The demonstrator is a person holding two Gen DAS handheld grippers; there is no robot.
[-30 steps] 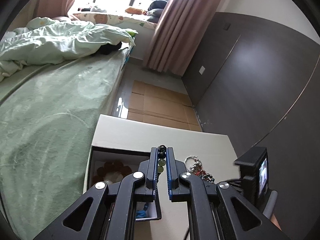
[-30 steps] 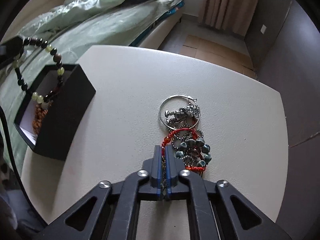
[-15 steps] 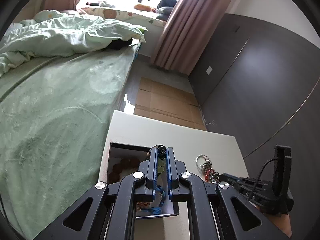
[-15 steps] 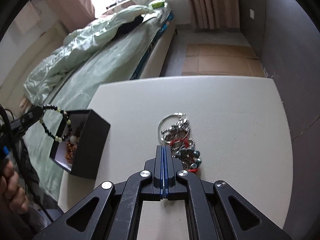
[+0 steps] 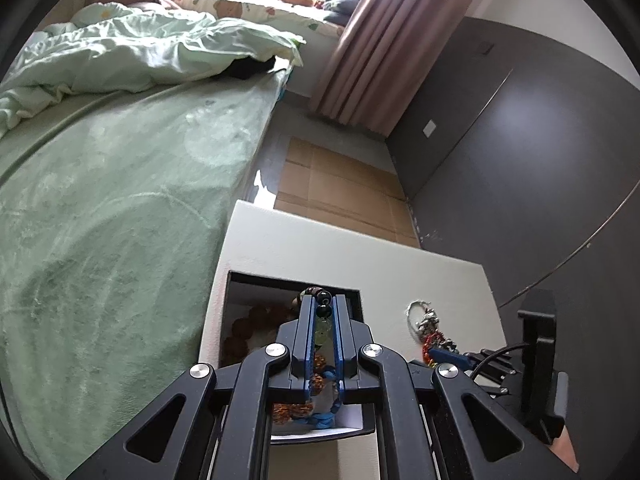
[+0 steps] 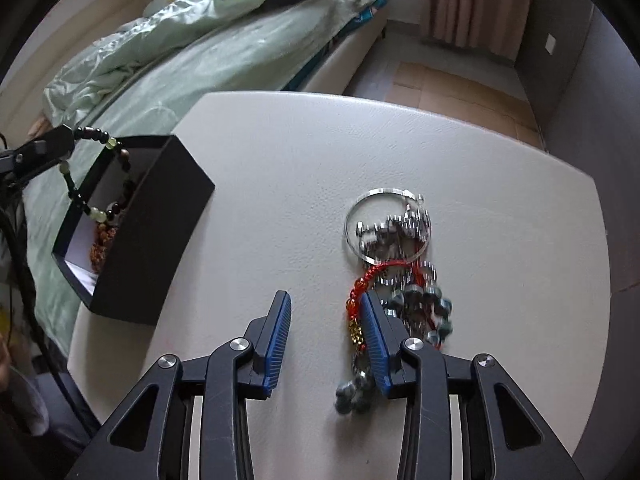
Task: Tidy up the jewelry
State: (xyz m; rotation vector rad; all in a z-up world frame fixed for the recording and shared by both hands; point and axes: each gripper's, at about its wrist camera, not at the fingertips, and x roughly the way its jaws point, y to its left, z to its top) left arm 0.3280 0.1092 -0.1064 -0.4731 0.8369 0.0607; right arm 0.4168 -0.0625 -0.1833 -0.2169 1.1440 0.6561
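My left gripper is shut on a bracelet of dark and pale green beads. It hangs over the open black box, which holds brown beads and a blue piece. The right wrist view shows the bracelet dangling into that box. My right gripper is low over the white table with its jaws opening. A tangled jewelry pile with a silver hoop, metal beads and a red cord lies by its right finger. The pads press on nothing.
The white table ends at a rounded edge on the far side and on the right. A bed with green covers runs along the left. Cardboard sheets lie on the floor beyond, with a dark wall at right.
My right gripper, shut before, has dropped toward the table and spread its jaws beside the pile. My left gripper has sunk over the box, still holding the bead bracelet.
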